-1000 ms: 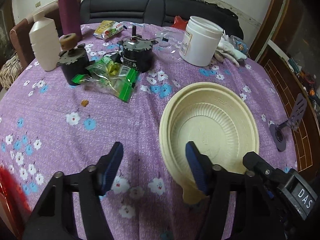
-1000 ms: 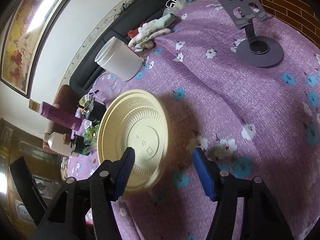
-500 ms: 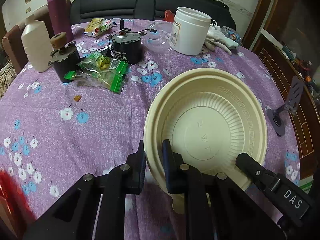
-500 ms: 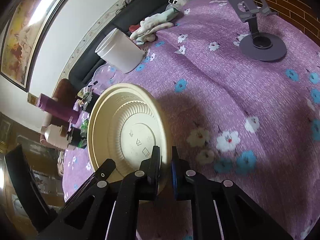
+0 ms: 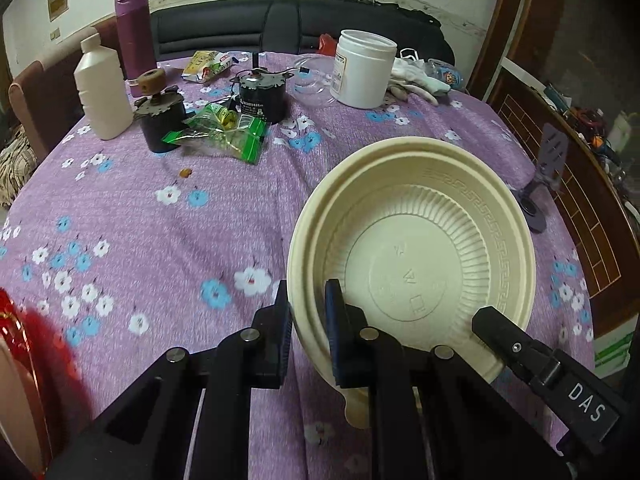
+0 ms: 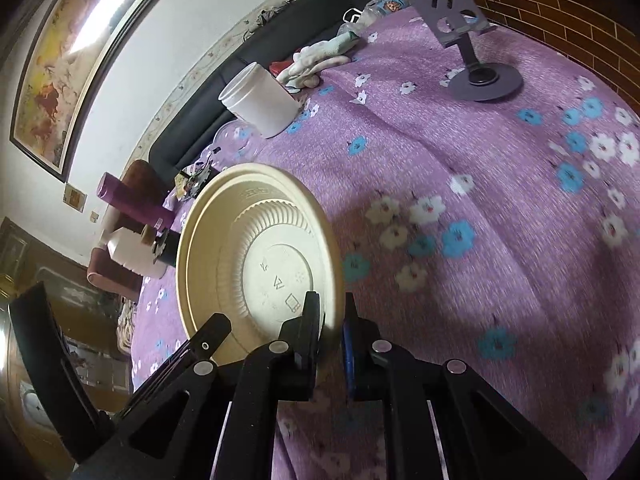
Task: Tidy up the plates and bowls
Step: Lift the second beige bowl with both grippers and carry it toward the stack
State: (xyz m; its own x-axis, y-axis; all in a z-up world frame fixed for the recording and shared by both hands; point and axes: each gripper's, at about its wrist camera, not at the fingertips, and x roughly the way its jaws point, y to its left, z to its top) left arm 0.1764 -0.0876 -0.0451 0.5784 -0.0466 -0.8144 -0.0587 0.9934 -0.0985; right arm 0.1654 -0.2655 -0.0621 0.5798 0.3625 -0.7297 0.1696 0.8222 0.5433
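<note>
**Two grippers clamp one cream bowl by its rim**

Both grippers hold the same cream bowl above the purple floral tablecloth. In the left wrist view the left gripper has its blue-padded fingers pressed together on the bowl's near-left rim, one pad outside the wall and one inside. The bowl looks like two nested pieces, a doubled rim line showing along its left edge. Its ribbed inside and flat bottom face the camera, and a small tab sticks out at the bottom edge below the gripper. The tip of the right gripper shows at the bowl's near-right rim.

In the right wrist view the right gripper is likewise closed on the bowl, its fingers pinching the rim's lower right edge. The bowl stands tilted here, its open side turned towards the camera, and a shadow falls on the cloth just beside it.

Farther back on the table stand a white jar, a white bottle, a tall purple bottle, two small black motors and a green plastic packet. White gloves lie beside the jar. A purple phone stand sits near the table's right edge, well apart from the bowl. A dark sofa runs behind the table.
</note>
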